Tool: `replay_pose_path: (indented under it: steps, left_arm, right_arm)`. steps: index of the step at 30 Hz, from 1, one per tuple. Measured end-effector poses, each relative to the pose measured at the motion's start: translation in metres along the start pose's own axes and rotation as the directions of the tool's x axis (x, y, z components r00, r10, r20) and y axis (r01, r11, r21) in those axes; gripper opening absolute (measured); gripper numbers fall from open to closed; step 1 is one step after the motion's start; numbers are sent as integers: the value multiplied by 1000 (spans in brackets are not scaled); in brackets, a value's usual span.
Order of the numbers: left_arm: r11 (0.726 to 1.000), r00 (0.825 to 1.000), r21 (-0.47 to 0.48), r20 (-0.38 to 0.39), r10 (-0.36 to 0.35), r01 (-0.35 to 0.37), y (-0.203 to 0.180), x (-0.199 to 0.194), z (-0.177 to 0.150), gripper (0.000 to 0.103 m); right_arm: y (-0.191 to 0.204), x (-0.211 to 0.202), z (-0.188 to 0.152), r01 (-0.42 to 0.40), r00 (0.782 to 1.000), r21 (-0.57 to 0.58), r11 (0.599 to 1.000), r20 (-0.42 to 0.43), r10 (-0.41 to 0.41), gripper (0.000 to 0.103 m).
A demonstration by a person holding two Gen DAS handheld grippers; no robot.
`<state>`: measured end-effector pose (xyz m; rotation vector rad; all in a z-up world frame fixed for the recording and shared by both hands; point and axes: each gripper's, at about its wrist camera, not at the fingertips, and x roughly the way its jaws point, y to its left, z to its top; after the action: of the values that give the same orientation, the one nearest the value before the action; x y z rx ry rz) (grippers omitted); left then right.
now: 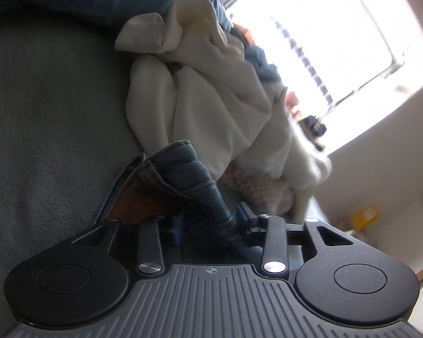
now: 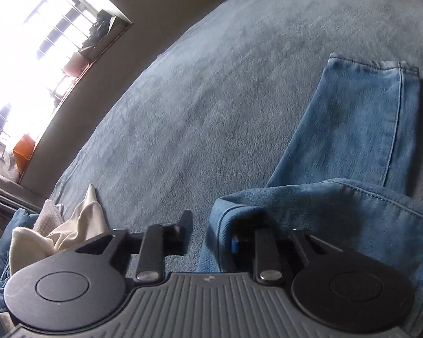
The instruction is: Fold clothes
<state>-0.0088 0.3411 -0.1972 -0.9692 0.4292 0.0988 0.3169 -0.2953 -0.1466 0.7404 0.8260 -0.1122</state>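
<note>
Left wrist: my left gripper (image 1: pixel 208 222) straddles the dark denim waistband (image 1: pixel 177 174), fingers parted; my right gripper (image 2: pixel 208 233) is released beside faded blue jeans (image 2: pixel 352 129) on the grey bed (image 2: pixel 197 98).

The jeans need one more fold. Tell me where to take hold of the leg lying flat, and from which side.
Probably best to grip the hem of the jeans, near its corner on the bare blanket side. Come in low from that side: the leg lies flat, the stitched hem gives a firm doubled edge, and nothing blocks the way there.
</note>
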Motion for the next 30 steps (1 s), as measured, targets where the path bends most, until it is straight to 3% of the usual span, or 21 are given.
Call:
replay_pose_path:
  steps: [4, 8, 11, 13, 15, 19, 21, 25, 27, 30]
  left_arm:
    - [996, 997, -72, 63, -39, 44, 10, -1, 6, 52]
    - [994, 997, -100, 73, -33, 40, 15, 4, 10, 52]
    - [998, 997, -56, 77, -20, 25, 8, -1, 6, 53]
    - [1000, 997, -17, 78, -2, 3, 5, -6, 5, 56]
    - [1000, 997, 23, 81, 16, -18, 1, -13, 4, 57]
    - [993, 994, 112, 105, 24, -36, -11, -35, 3, 63]
    - [988, 995, 151, 99, 11, -26, -17, -50, 3, 66]
    - [977, 1000, 213, 21, -11, 6, -20, -86, -14, 68]
    - [982, 999, 183, -44, -28, 35, -12, -100, -29, 68]
    - [994, 992, 101, -125, -32, 45, 4, -111, -56, 68]
  right_arm:
    - [-9, -3, 1, -46, 999, 35, 998, -16, 47, 44]
    - [-10, -12, 10, -50, 996, 44, 998, -75, 53, 47]
    - [-5, -17, 14, -35, 987, -1, 999, -160, 35, 63]
    - [4, -14, 11, 38, 963, -102, 994, -261, -64, 76]
    - [13, -12, 6, 117, 925, -217, 969, -330, -185, 76]
    - [33, -34, -8, 170, 927, -379, 910, -253, -278, 77]
    - [31, -52, -15, 115, 943, -353, 929, -256, -214, 77]
    - [18, -86, -59, -46, 925, -238, 970, -376, -48, 77]
    - [10, -101, -83, -125, 900, -165, 978, -434, 42, 77]
    - [-7, -100, -137, -195, 825, -20, 981, -544, 153, 77]
